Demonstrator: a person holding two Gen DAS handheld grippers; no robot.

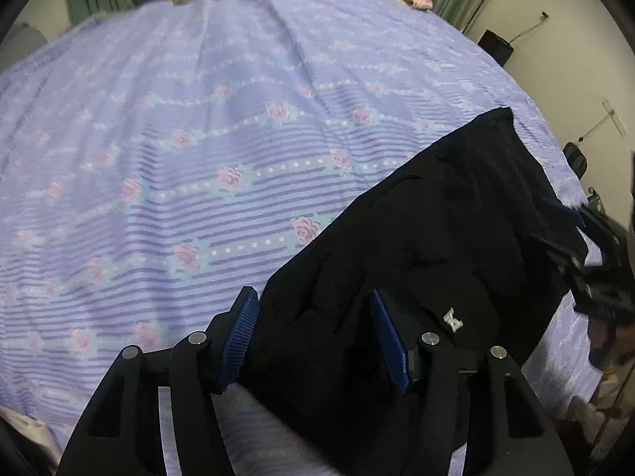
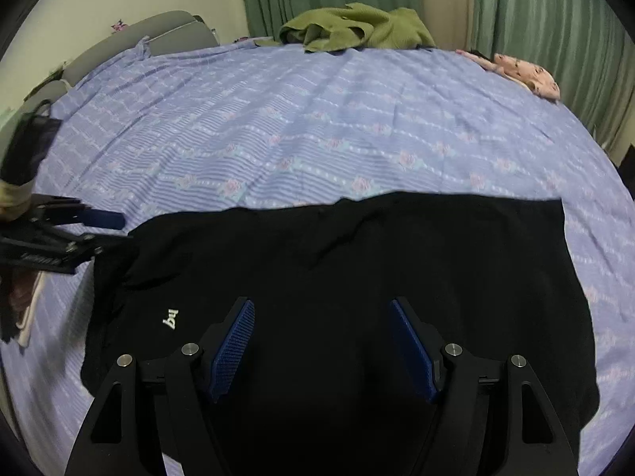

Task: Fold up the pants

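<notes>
While the black pants (image 2: 357,277) lie flat on the lilac flowered bedsheet (image 2: 317,127), the right gripper (image 2: 321,341) hangs just above them, jaws spread wide and gripping nothing; the left gripper (image 1: 313,337) hovers over the pants' edge near their small white logo (image 1: 452,319), jaws partly apart and empty. Beyond the pants, at the sheet's far edge, lie a crumpled green cloth (image 2: 357,27) and a pink patterned cloth (image 2: 528,75); green curtains (image 2: 555,31) hang behind.
</notes>
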